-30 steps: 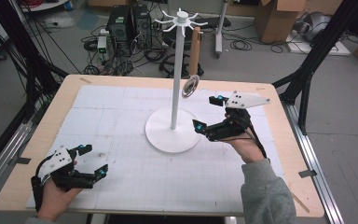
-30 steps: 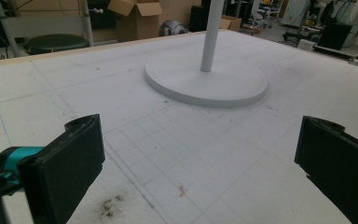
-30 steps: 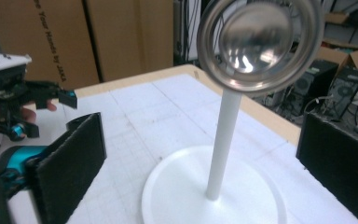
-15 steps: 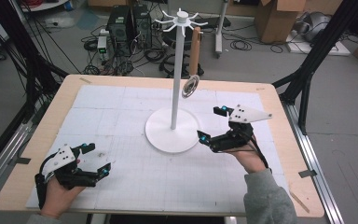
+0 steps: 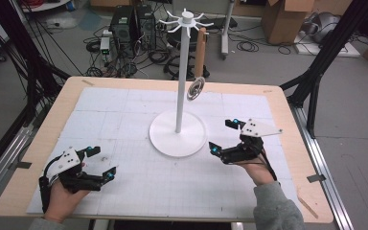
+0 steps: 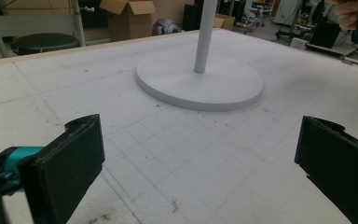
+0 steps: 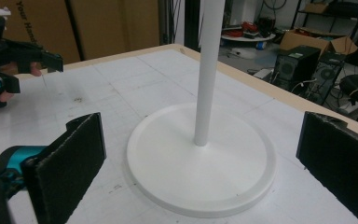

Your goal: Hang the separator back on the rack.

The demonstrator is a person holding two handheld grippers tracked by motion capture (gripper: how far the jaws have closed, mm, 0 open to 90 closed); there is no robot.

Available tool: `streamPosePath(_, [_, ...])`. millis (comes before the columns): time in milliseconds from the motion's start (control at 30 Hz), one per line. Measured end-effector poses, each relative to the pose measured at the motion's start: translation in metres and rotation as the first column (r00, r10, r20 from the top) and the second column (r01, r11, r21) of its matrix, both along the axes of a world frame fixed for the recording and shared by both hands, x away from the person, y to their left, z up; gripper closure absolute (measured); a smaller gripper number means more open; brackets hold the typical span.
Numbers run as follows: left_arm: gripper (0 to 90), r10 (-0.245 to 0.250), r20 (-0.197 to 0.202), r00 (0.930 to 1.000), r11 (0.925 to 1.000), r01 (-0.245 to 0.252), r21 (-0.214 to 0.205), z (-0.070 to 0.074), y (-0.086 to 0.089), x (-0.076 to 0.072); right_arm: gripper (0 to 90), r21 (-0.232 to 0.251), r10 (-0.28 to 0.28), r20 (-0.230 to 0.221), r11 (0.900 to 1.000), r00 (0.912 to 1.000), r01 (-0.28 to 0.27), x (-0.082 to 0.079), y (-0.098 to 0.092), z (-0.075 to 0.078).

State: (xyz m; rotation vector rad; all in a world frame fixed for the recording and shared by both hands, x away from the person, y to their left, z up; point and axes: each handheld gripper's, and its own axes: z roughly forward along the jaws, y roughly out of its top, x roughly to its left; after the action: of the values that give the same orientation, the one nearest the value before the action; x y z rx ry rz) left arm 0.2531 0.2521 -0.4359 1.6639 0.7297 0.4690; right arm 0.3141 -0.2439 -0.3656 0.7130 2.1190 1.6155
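Seen from the high view: a white metal stand with a round flat base (image 5: 178, 133) and a thin upright pole, set near the middle of the wooden-edged bench covered by a white gridded mat (image 5: 124, 105), slightly toward the far edge. Topped by a ring of short white hooks. Hanging from one hook on the far right side, a wooden-handled utensil with a round metal mesh head (image 5: 195, 89), dangling beside the pole and clear of the base.

Right hand-held black gripper with teal accents and a grey three-cornered plate (image 5: 226, 137), just off the right rim of the base, not touching it, jaws spread wide and holding nothing. In the right gripper view, both black padded jaws far apart at the lower corners, with the base (image 7: 200, 161) and pole lying between them farther off; the other gripper (image 7: 9, 70) visible at the upper left, over the mat.

Left hand-held black gripper with teal accents and a white top plate (image 5: 101, 163), near the front left corner of the bench, well apart from the stand, jaws likewise spread and empty. In the left gripper view, pads wide apart low over the mat, the round base (image 6: 199, 85) ahead between them.

Beyond the far edge, cables, computer towers and cardboard boxes on the floor.
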Motion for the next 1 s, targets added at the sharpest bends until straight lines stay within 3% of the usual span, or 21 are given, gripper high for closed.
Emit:
streamPosePath(267, [1.8, -0.006, 0.004, 1.0000, 1.0000, 0.006, -0.001, 0.000, -0.001, 0.001, 0.5, 0.024, -0.006, 0.005, 0.9997, 1.0000, 0.006, -0.006, -0.012, -0.014])
streamPosePath(567, [1.8, -0.003, 0.006, 1.0000, 0.9999, 0.003, -0.015, 0.001, 0.000, 0.001, 0.5, 0.060, -0.052, -0.002, 0.9969, 0.9987, 0.052, -0.011, -0.035, -0.028])
streamPosePath(1000, [1.9, -0.004, 0.006, 1.0000, 0.9998, 0.004, -0.018, 0.001, 0.000, 0.002, 0.5, 0.103, -0.090, 0.006, 0.9907, 0.9959, 0.089, -0.024, -0.061, -0.036])
